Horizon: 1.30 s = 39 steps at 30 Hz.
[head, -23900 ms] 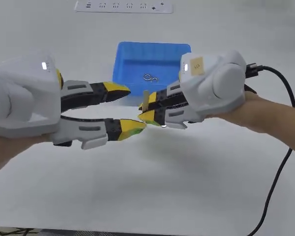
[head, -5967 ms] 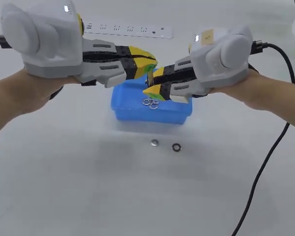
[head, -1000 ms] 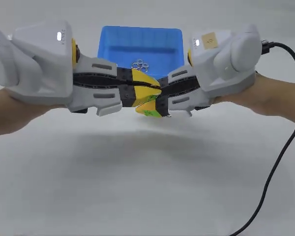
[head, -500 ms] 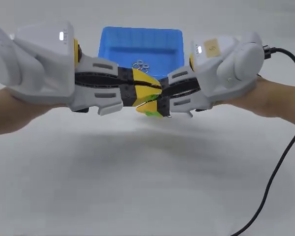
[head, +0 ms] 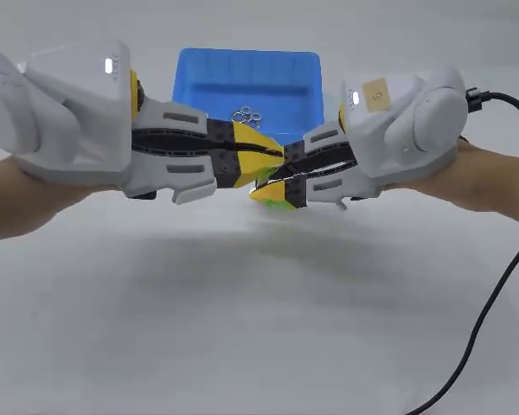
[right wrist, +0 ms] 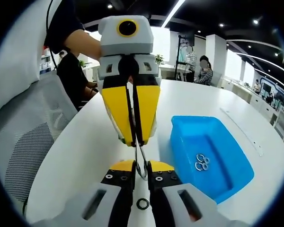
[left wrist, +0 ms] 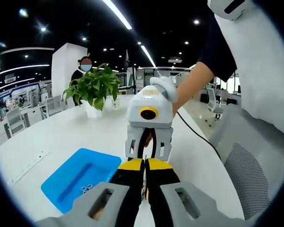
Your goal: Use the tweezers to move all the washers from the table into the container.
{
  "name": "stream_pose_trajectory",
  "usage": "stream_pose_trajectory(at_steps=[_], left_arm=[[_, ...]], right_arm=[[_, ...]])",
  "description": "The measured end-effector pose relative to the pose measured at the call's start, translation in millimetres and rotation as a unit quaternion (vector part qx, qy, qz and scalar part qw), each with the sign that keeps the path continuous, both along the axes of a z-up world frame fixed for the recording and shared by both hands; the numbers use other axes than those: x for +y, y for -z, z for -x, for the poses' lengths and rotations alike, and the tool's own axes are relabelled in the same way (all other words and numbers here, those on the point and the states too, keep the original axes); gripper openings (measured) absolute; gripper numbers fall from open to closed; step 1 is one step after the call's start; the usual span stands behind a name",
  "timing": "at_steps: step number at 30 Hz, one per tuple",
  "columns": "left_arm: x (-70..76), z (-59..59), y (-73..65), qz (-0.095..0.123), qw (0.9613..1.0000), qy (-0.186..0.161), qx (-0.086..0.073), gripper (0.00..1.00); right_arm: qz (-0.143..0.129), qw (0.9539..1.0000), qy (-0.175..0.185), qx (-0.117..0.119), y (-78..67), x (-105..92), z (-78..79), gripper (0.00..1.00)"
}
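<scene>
Thin metal tweezers point(right wrist: 140, 158) span the two grippers, which meet tip to tip above the table. My left gripper point(head: 272, 160) point(left wrist: 146, 163) is shut on the tweezers' upper part. The right gripper point(head: 275, 188) point(right wrist: 141, 166) has its jaws closed narrowly on the rounded lower end. A black washer point(right wrist: 143, 204) lies on the white table just under the right gripper's jaws. The blue container point(head: 246, 78) point(right wrist: 227, 163) point(left wrist: 68, 182) stands behind the grippers with several silver washers point(head: 246, 115) point(right wrist: 201, 162) point(left wrist: 86, 188) inside it.
A black cable point(head: 493, 285) runs from the right gripper across the table's right side. In the gripper views a potted plant point(left wrist: 94, 90) stands at the table's far end, a mesh chair point(right wrist: 23, 156) sits beside it, and people are in the background.
The right gripper has drawn slightly to the right over the last second while the left stayed put. Six seconds ago both grippers hovered over the container with two washers on the table.
</scene>
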<state>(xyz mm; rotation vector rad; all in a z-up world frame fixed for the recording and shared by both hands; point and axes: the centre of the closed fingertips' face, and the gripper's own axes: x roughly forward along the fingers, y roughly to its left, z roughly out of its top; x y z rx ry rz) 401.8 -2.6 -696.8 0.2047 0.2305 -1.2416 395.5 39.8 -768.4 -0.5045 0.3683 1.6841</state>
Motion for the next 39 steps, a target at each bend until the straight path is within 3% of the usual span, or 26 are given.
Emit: stream_pose_trajectory(at_steps=[5, 12, 15, 24, 29, 35, 39], left_arm=[[-0.4, -0.1, -0.1, 0.002, 1.0, -0.003, 0.005, 0.05], [0.4, -3.7, 5.7, -0.022, 0.9995, -0.02, -0.003, 0.08], [-1.2, -2.3, 1.8, -0.012, 0.9997, -0.022, 0.0, 0.19], [0.9, 8.1, 4.7, -0.027, 0.9995, -0.018, 0.004, 0.23], [10.3, 13.8, 4.6, -0.031, 0.9988, -0.038, 0.005, 0.25], [29.9, 13.7, -8.7, -0.006, 0.9959, -0.089, 0.013, 0.29], [43.4, 17.9, -16.9, 0.019, 0.9923, -0.118, 0.031, 0.36]], right_arm=[[-0.007, 0.9999, -0.005, -0.015, 0.1, -0.3, -0.4, 0.09], [-0.012, 0.9998, 0.0, -0.019, -0.6, -0.7, -2.4, 0.09], [-0.011, 0.9997, 0.001, -0.021, -0.6, -1.4, -2.5, 0.09], [-0.011, 0.9997, 0.004, -0.022, -2.2, -0.2, -1.2, 0.09], [-0.013, 0.9997, 0.004, -0.021, -6.9, 2.6, 0.8, 0.09], [-0.02, 0.9996, 0.006, -0.02, -22.6, 4.3, 1.8, 0.09], [-0.021, 0.9995, 0.005, -0.025, -34.0, 4.4, 1.3, 0.09]])
